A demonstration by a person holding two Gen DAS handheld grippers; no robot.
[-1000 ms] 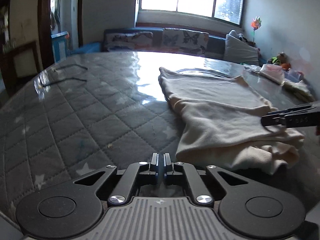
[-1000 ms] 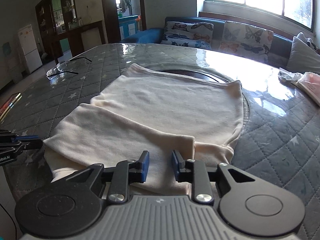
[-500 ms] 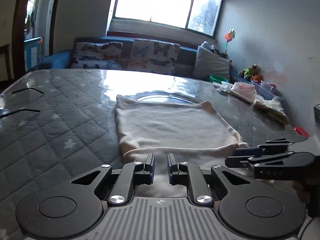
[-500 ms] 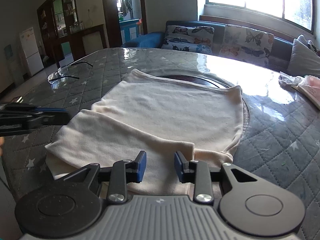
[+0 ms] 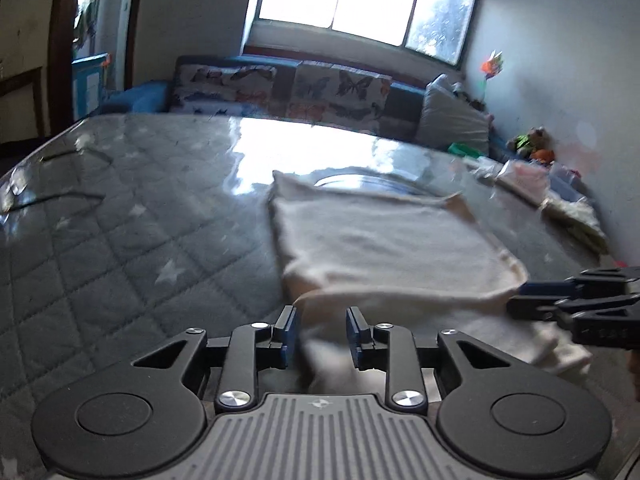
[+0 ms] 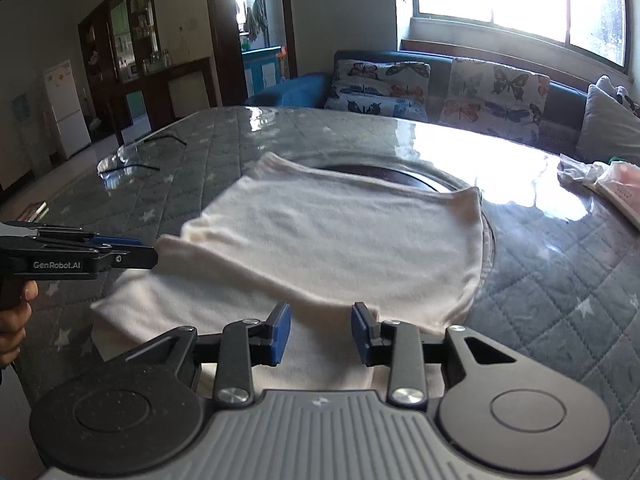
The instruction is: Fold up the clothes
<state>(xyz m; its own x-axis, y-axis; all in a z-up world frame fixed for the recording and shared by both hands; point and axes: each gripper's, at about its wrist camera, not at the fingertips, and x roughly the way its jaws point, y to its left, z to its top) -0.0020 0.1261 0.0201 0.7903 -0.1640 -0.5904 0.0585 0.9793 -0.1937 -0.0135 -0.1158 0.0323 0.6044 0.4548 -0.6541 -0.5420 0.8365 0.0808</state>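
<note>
A cream garment (image 5: 384, 248) lies partly folded on the quilted grey table (image 5: 120, 240); it also shows in the right wrist view (image 6: 340, 240). My left gripper (image 5: 318, 334) is open over the garment's near left corner, with cloth between its jaws. My right gripper (image 6: 320, 334) is open over the near edge of the garment, right of the middle. Each gripper shows in the other's view: the right one (image 5: 560, 304) at the garment's right edge, the left one (image 6: 120, 252) at its left edge.
A sofa with butterfly cushions (image 6: 440, 92) stands behind the table. Eyeglasses (image 6: 132, 156) lie on the table's far left. Bags and folded cloth (image 5: 552, 196) sit at the table's right side. A fridge (image 6: 66, 108) stands far left.
My left gripper swung from the bare table onto the garment's near left corner and opened. My right gripper opened wider and stayed at the near edge.
</note>
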